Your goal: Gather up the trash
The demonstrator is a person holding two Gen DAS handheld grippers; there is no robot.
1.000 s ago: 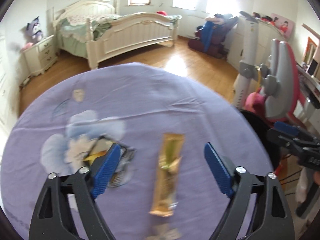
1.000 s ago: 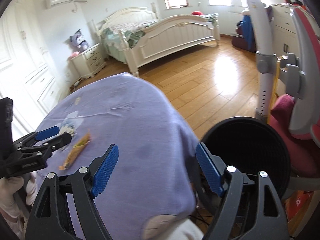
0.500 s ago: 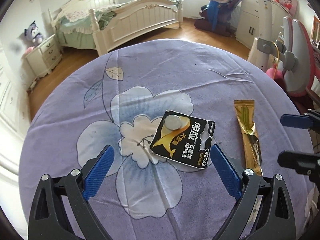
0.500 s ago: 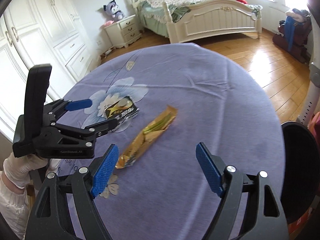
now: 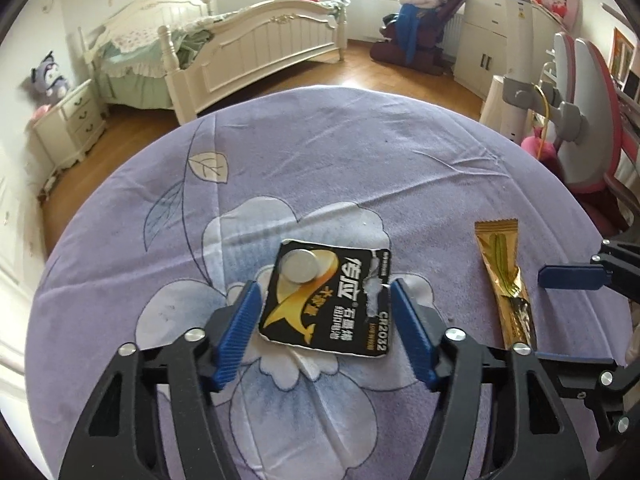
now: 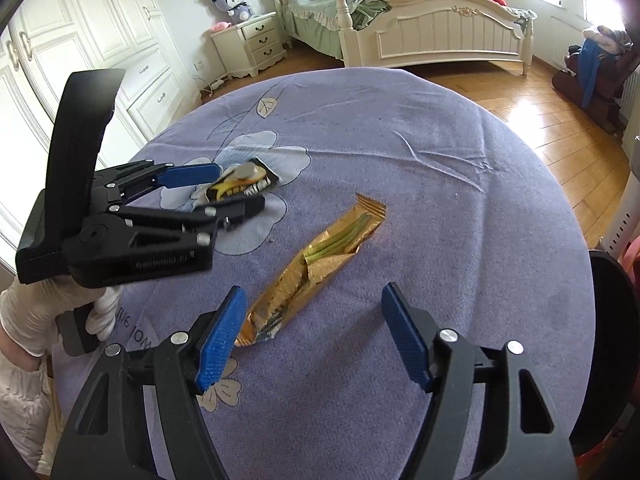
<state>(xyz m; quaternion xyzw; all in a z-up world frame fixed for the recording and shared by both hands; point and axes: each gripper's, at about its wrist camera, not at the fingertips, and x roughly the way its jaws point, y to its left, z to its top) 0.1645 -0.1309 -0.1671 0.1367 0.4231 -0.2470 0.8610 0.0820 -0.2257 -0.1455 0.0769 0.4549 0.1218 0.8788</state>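
Note:
A black battery card (image 5: pixel 326 300) with a coin cell lies flat on the purple tablecloth (image 5: pixel 360 152). My left gripper (image 5: pixel 326 316) is open, its fingers on either side of the card; it also shows in the right wrist view (image 6: pixel 224 196). A gold snack wrapper (image 6: pixel 312 268) lies to the right of the card, also seen in the left wrist view (image 5: pixel 504 276). My right gripper (image 6: pixel 316 316) is open and empty just over the wrapper's near end. A black trash bin (image 6: pixel 608 352) stands beside the table's right edge.
The round table's edge drops to wood floor all round. A white bed (image 5: pixel 248 52) and nightstand (image 5: pixel 68 124) stand beyond it. A grey and pink chair (image 5: pixel 576 120) is at the right.
My left gripper has moved from the wrapper to the battery card and its fingers have narrowed around it. My right gripper has swung from the bin to over the wrapper.

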